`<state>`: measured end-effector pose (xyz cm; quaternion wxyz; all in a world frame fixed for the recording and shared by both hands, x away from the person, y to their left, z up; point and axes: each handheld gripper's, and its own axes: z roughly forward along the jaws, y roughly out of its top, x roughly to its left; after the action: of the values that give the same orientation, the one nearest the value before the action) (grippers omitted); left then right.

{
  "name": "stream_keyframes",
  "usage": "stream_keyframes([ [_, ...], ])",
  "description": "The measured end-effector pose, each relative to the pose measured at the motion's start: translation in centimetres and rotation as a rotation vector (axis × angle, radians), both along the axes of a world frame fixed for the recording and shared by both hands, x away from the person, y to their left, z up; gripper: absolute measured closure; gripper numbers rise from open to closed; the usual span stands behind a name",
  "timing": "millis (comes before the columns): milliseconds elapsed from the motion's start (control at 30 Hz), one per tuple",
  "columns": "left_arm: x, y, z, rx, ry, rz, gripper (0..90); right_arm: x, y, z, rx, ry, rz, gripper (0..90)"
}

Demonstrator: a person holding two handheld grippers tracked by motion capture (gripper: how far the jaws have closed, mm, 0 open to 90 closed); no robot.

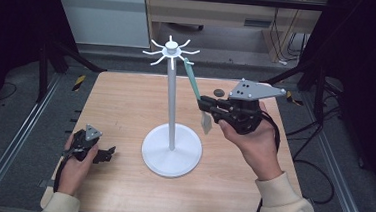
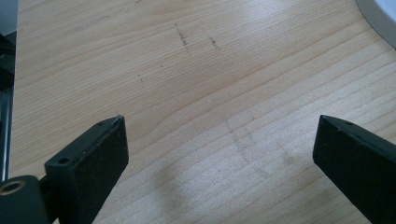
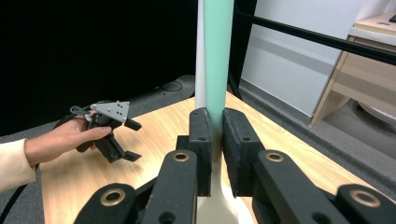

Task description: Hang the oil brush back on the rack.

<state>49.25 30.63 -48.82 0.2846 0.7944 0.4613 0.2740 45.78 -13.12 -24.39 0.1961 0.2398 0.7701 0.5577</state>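
Observation:
A white stand [image 1: 173, 105] with a round base [image 1: 172, 150] rises from the middle of the wooden table [image 1: 126, 96]; its top carries a ring of white hooks [image 1: 171, 48]. A utensil with a teal handle [image 1: 193, 81] and a pale head [image 1: 206, 121] slants down from a hook on the right. My right gripper [image 1: 202, 104] is shut on the handle's lower part [image 3: 218, 56], jaws pressed on either side [image 3: 217, 116]. My left gripper [image 1: 108, 154] rests low on the table at the front left, open [image 2: 219, 140], with bare wood between its jaws.
A small dark round object [image 1: 219, 92] lies on the table behind the right gripper. Metal rails [image 1: 29, 120] run along both sides of the table. The stand's pole [image 3: 200, 56] is just behind the teal handle in the right gripper view. The left hand's gripper [image 3: 112, 130] sits far across the table.

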Motion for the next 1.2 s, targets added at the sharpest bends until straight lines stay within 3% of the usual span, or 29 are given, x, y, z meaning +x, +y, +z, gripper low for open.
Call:
stream_keyframes([
  [800,0.0,0.0,0.0,0.002,0.002,-0.001,2.9,0.6,0.6,-0.4,-0.004,0.024,0.009,81.7],
  [1200,0.0,-0.1,-0.1,0.004,0.004,-0.002,3.0,0.3,-0.6,-0.4,-0.022,0.033,-0.008,80.1],
])
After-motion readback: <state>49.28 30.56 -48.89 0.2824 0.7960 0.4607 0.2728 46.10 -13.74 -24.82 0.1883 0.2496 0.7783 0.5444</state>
